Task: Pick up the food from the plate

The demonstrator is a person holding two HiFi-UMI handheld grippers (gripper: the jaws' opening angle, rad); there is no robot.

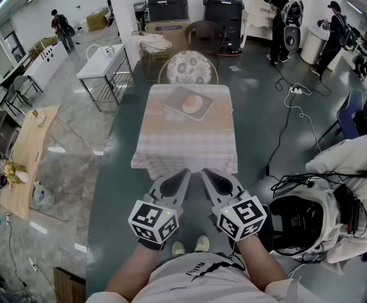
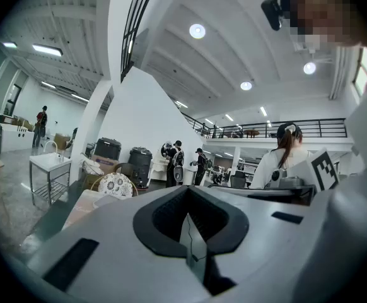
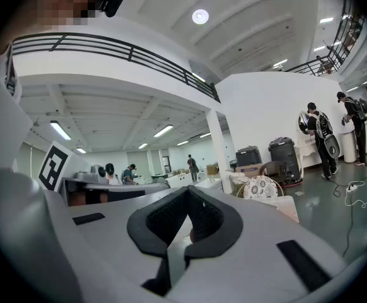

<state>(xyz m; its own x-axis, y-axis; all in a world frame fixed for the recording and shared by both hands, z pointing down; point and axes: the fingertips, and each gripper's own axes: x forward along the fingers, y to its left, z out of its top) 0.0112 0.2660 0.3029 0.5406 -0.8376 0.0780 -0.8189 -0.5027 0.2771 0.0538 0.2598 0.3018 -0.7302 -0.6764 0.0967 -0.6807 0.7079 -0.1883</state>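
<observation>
Head view: food [image 1: 192,103] lies on a plate [image 1: 173,99] on the table [image 1: 183,142], well apart from both grippers.
Left gripper view: left gripper [image 2: 188,194] jaws pressed together, nothing between.
Right gripper view: right gripper [image 3: 188,194] jaws likewise together, empty.

The table [image 1: 185,145] fills the middle of the head view. Its checked cloth lies bare from the near edge up to the tray [image 1: 173,100] at the far end, so the way in from the lower centre of the frame is open. The left gripper [image 1: 183,174] and right gripper [image 1: 205,173], jaws together, sit side by side just before that near edge. A chair [image 1: 188,68] with a patterned back stands close behind the far edge. Dark floor runs free down both sides of the table, though a cable [image 1: 285,126] trails across it at the right. At the lower right a bulky white helmet [image 1: 303,216] and white cloth [image 1: 354,163] crowd in near the right gripper.
</observation>
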